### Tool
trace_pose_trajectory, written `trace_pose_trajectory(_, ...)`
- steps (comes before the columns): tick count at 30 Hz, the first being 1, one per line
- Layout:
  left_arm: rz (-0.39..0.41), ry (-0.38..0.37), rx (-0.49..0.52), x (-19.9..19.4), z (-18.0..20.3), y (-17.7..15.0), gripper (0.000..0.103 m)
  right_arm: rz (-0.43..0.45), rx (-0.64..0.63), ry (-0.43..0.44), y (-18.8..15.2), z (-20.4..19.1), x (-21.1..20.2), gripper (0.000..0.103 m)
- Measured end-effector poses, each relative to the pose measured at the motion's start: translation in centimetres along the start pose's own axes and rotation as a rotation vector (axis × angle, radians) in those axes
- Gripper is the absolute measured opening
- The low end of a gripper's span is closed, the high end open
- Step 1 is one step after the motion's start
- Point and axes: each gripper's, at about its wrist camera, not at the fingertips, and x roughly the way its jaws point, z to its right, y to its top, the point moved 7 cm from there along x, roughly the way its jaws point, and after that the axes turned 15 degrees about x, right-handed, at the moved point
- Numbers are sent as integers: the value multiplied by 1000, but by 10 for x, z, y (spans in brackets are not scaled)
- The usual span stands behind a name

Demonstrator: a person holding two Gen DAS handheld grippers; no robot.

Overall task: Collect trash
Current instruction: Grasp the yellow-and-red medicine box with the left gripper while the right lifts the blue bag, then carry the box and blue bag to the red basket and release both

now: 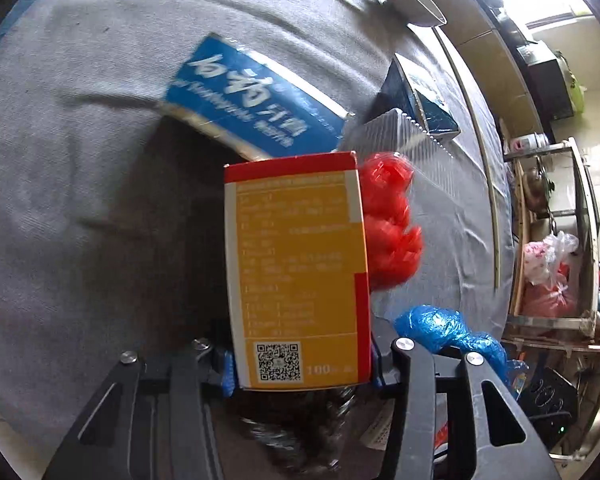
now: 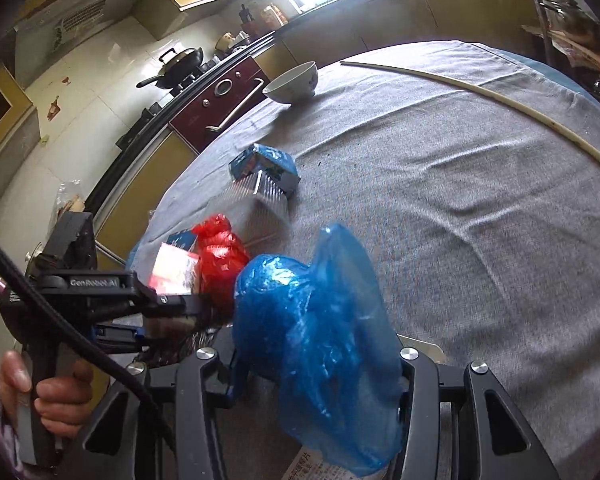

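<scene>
The tabletop (image 2: 460, 208), draped in grey cloth, stretched away ahead of both tools. A long pale stick (image 2: 480, 94) lay far ahead of the right tool, toward its right. The right tool (image 2: 320, 364) was clenched on a crumpled blue plastic bag (image 2: 316, 332), which bulged up between its fingers. The left tool (image 1: 302, 364) grasped an orange-and-red carton (image 1: 298, 268) at its near end, the carton standing out ahead of the fingers, printed face and QR code toward the camera. Just right of that carton, ahead of the left tool, sat a red plastic bag (image 1: 392, 228) on the cloth. Beyond the carton lay a flat blue box with white lettering (image 1: 252, 100). Further ahead and right rested a small dark blue carton (image 1: 416, 100) with a clear ridged plastic piece (image 1: 400, 136) against it. A white bowl (image 2: 294, 82) stood at the tabletop's far edge. In the right wrist view, a hand (image 2: 48, 392) gripped the left tool's handle.
</scene>
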Motion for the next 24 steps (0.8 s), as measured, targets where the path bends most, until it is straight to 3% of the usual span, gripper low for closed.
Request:
trace_pose_trajectory(6, 23, 5, 62, -20, -14, -22, 49, 12, -13, 38, -15, -8, -19, 50)
trace_pose_trajectory(12, 100, 12, 175, -55, -8, -31, 49, 72, -14, 109, -19, -21, -56, 50)
trace_pose_trajectory(18, 201, 49, 356, -95, 21, -45, 49, 153, -17, 171, -15, -29, -100, 50)
trace_pose_trajectory(24, 237, 52, 501, -112, 63, -62, 49, 234, -23, 163, -16, -17, -143, 50)
